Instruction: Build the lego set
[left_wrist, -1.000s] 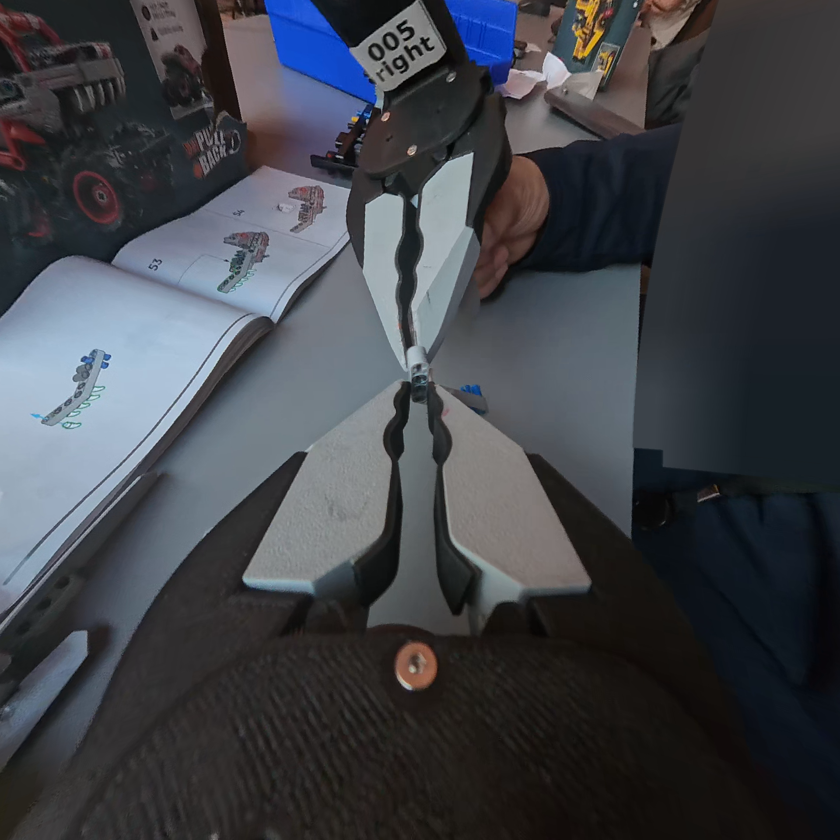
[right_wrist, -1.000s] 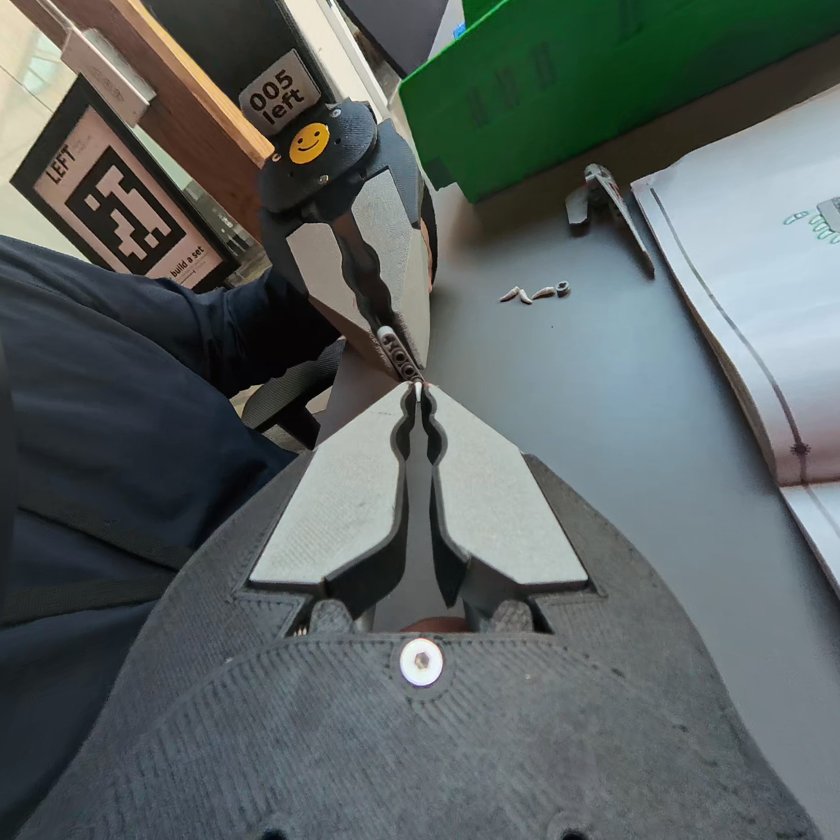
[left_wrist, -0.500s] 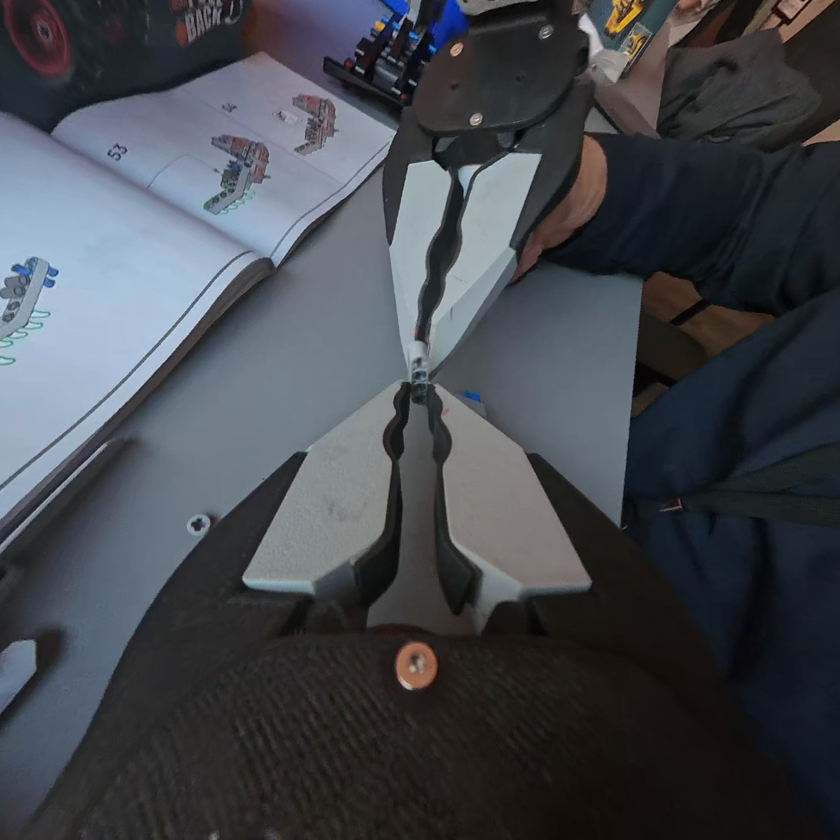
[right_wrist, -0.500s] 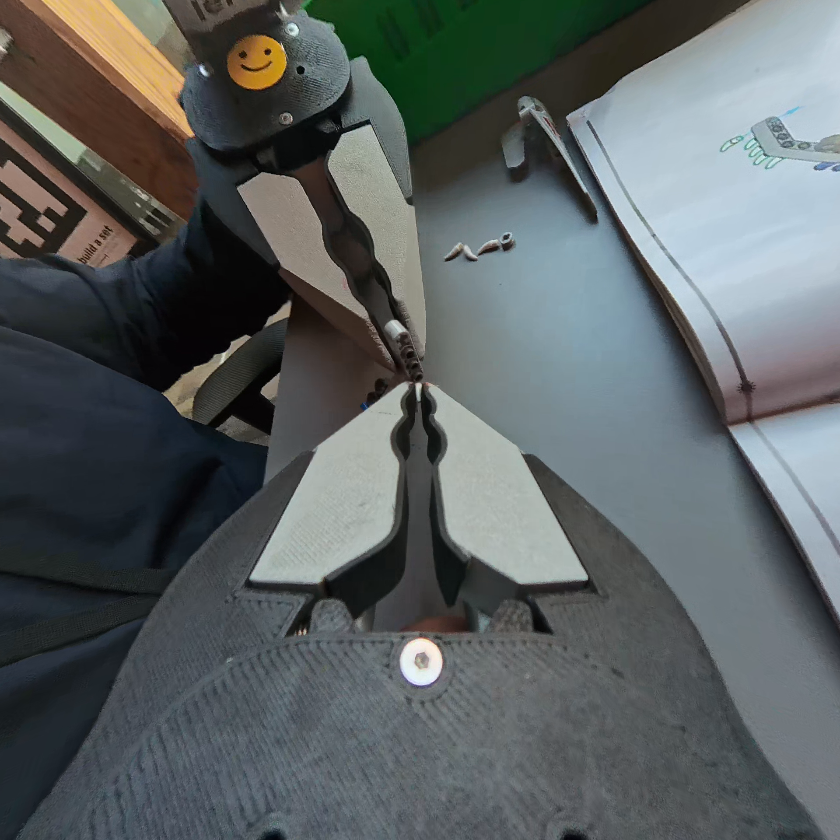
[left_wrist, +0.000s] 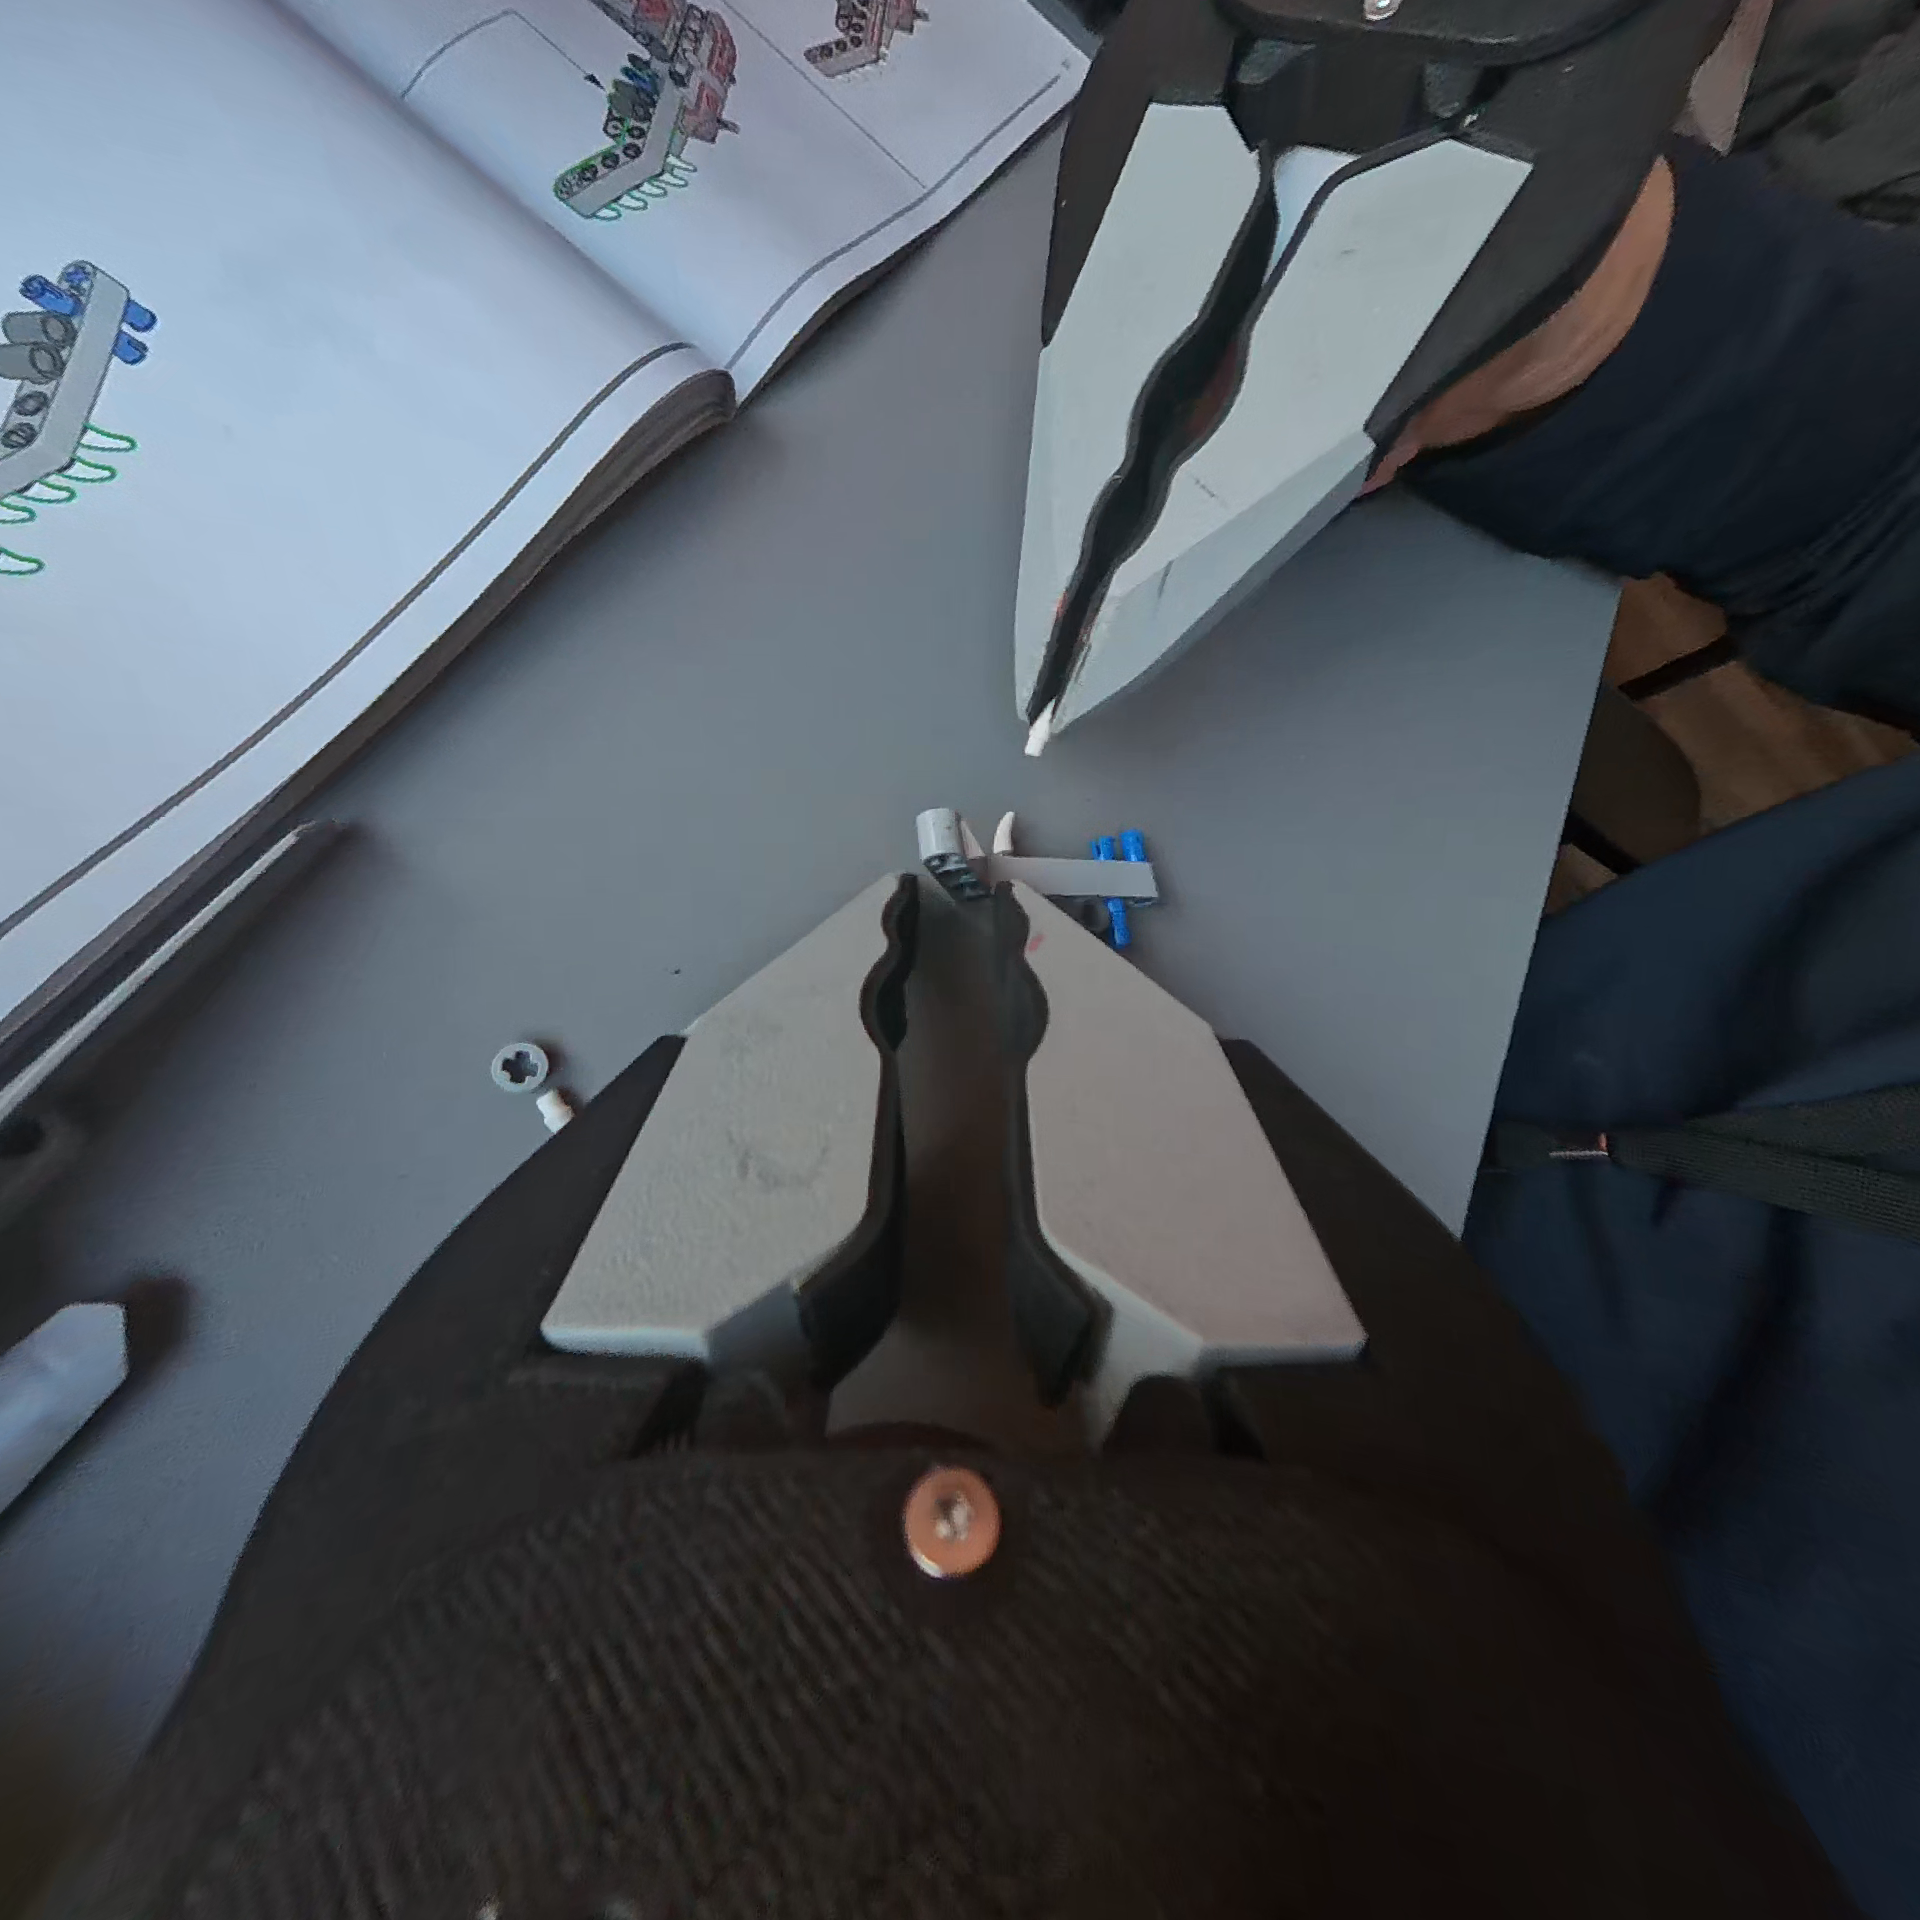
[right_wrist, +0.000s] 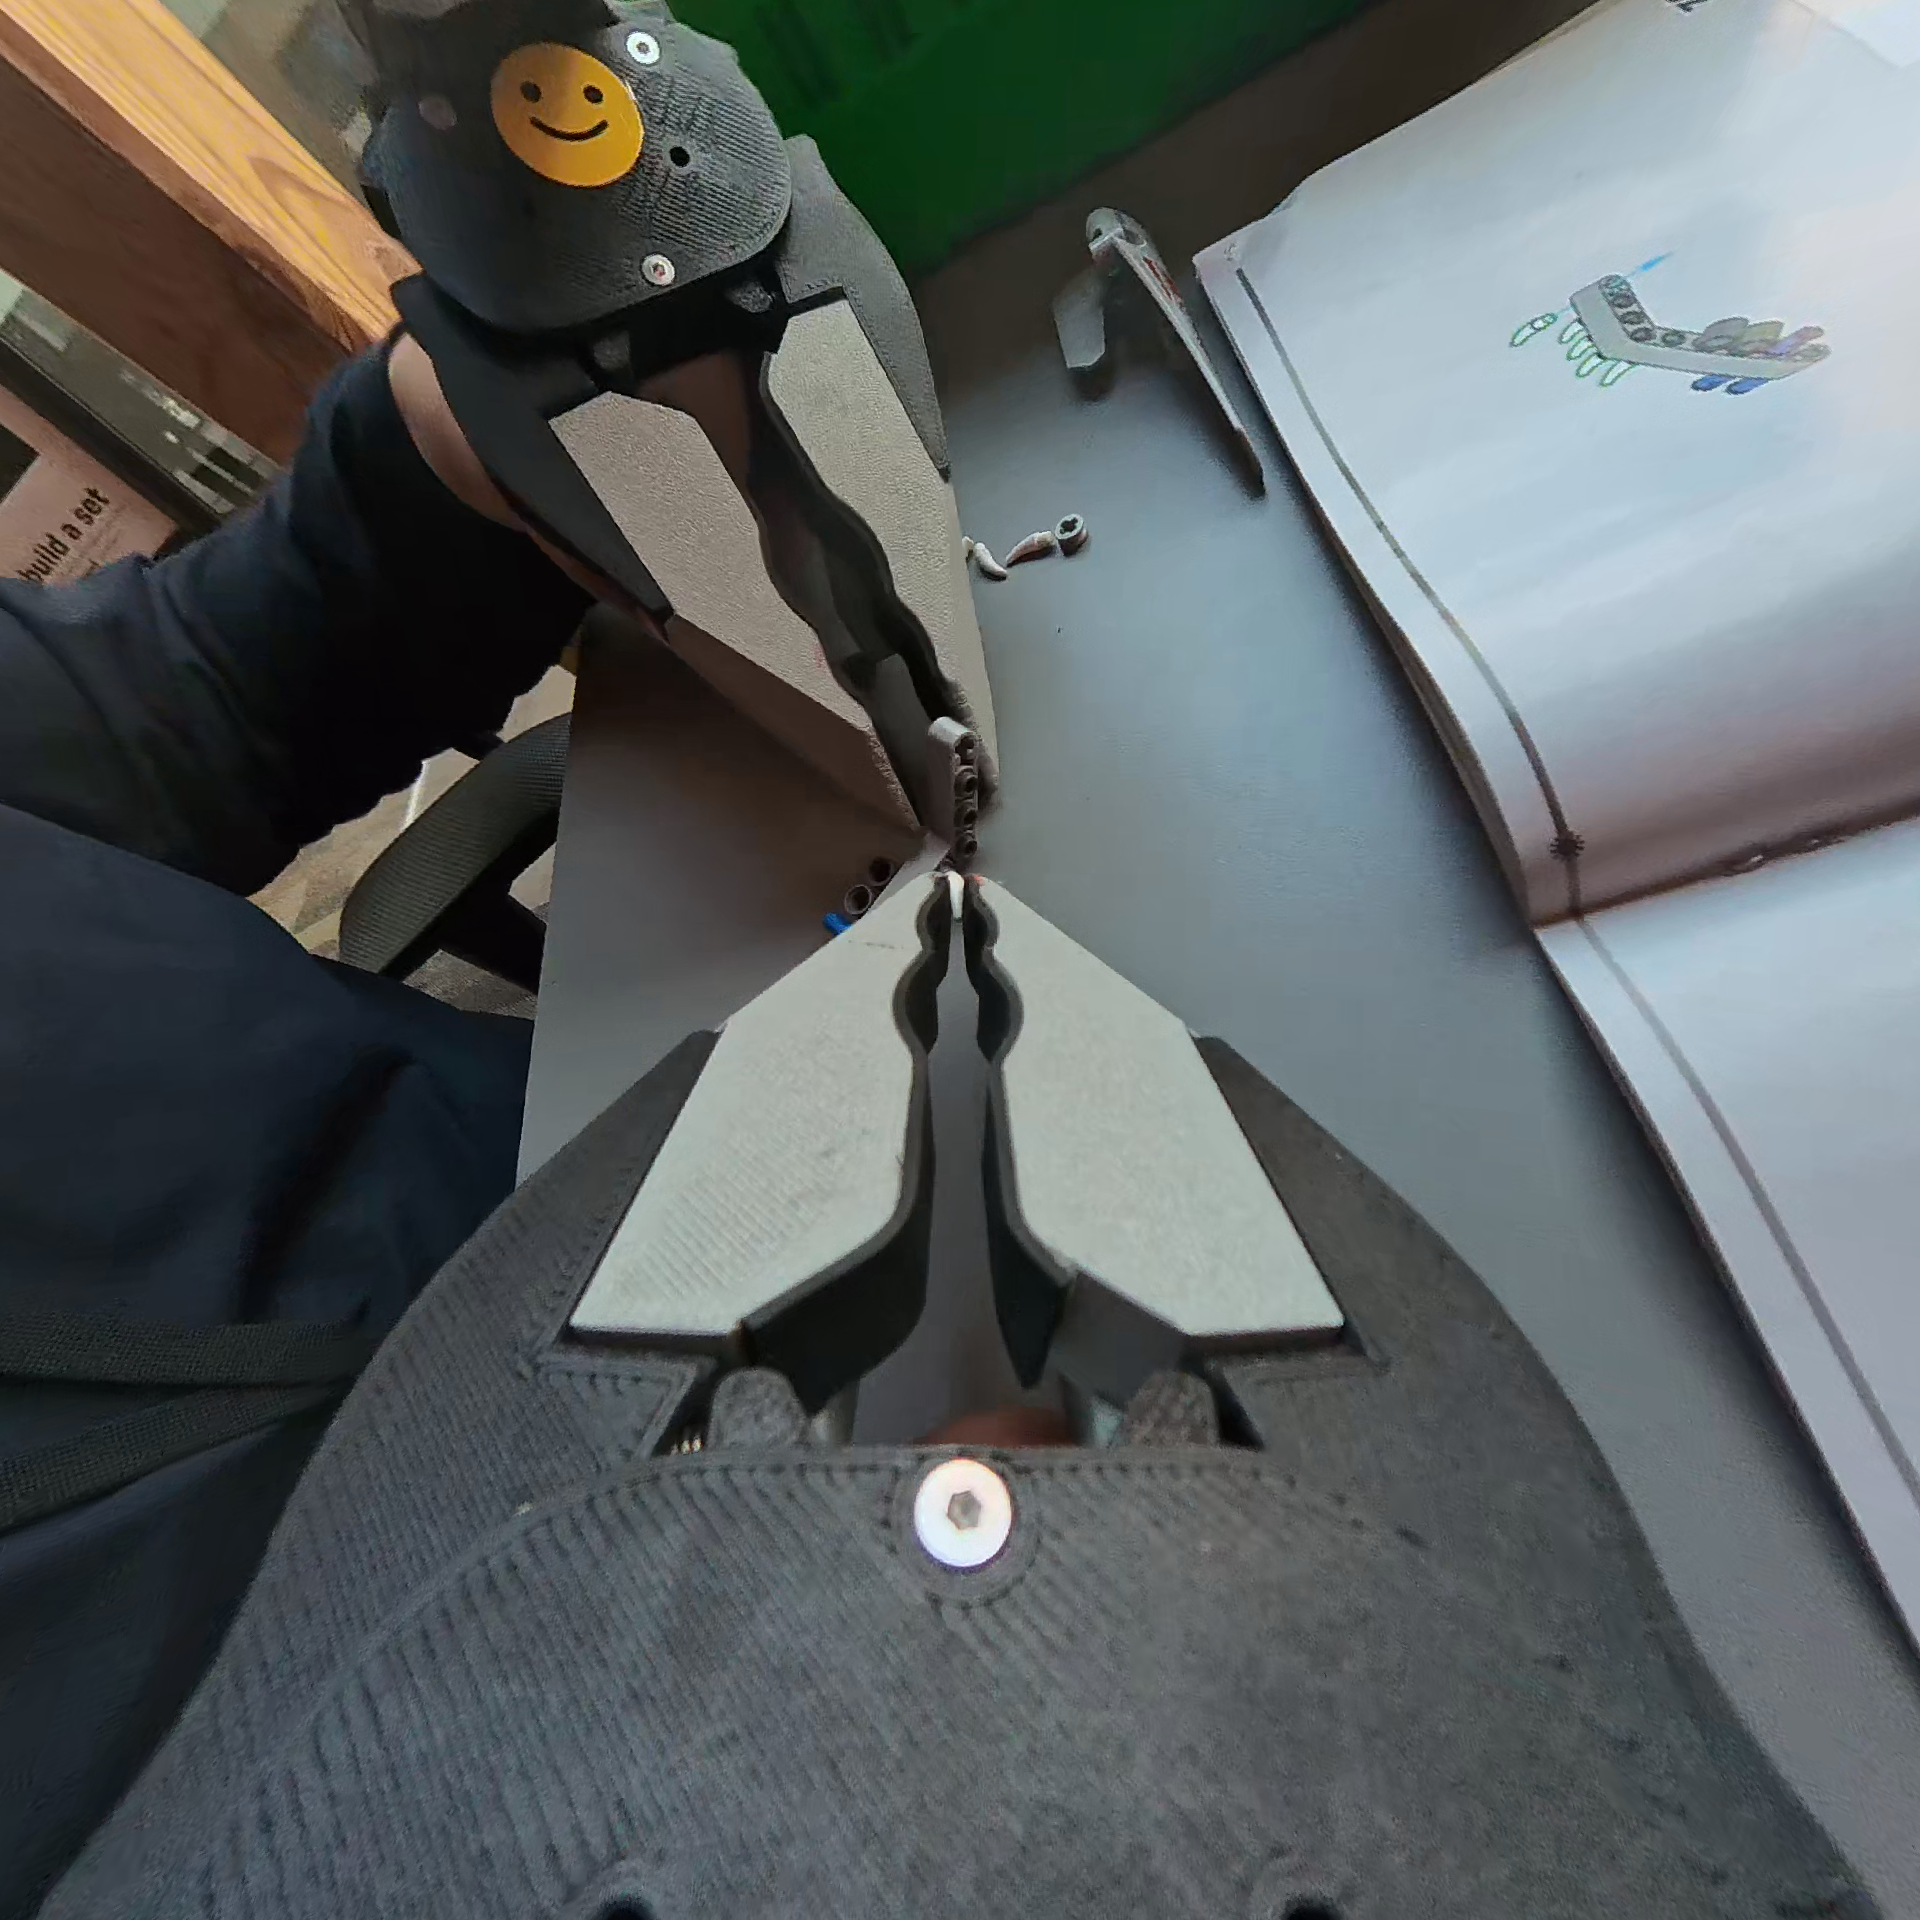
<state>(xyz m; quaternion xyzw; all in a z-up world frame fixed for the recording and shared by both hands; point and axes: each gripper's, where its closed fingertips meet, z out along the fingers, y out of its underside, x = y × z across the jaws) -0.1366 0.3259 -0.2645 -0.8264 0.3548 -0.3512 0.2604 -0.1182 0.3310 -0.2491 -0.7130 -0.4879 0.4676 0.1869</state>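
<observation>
My left gripper (left_wrist: 951, 888) is shut on a grey beam with holes (left_wrist: 948, 857), which sticks out past its tips just above the grey table (left_wrist: 727, 727). A white tooth (left_wrist: 1004, 831) sits by the beam. A grey arm with blue pins (left_wrist: 1112, 883) reaches right from it; I cannot tell if they are joined. My right gripper (right_wrist: 958, 888) is shut on a small white tooth (right_wrist: 952, 896). In the left wrist view the right gripper (left_wrist: 1044, 717) hangs tip-down, a short gap above and right of the beam. The right wrist view shows the left gripper (right_wrist: 961, 831) and the beam (right_wrist: 961, 769).
An open instruction booklet (left_wrist: 312, 364) lies to the left, and it also shows in the right wrist view (right_wrist: 1558, 571). A grey round bush (left_wrist: 520, 1068) and loose teeth (right_wrist: 1023, 549) lie on the table. A grey panel part (right_wrist: 1132, 301) and a green bin (right_wrist: 1039, 104) are farther off. The table edge (left_wrist: 1538, 935) runs on the right. Less than 4 cm separates the two grippers' tips.
Both grippers have tilted down toward the table. The right gripper's tip has drawn back from the beam's end, and the tooth now shows apart from it. The left jaws stand slightly wider.
</observation>
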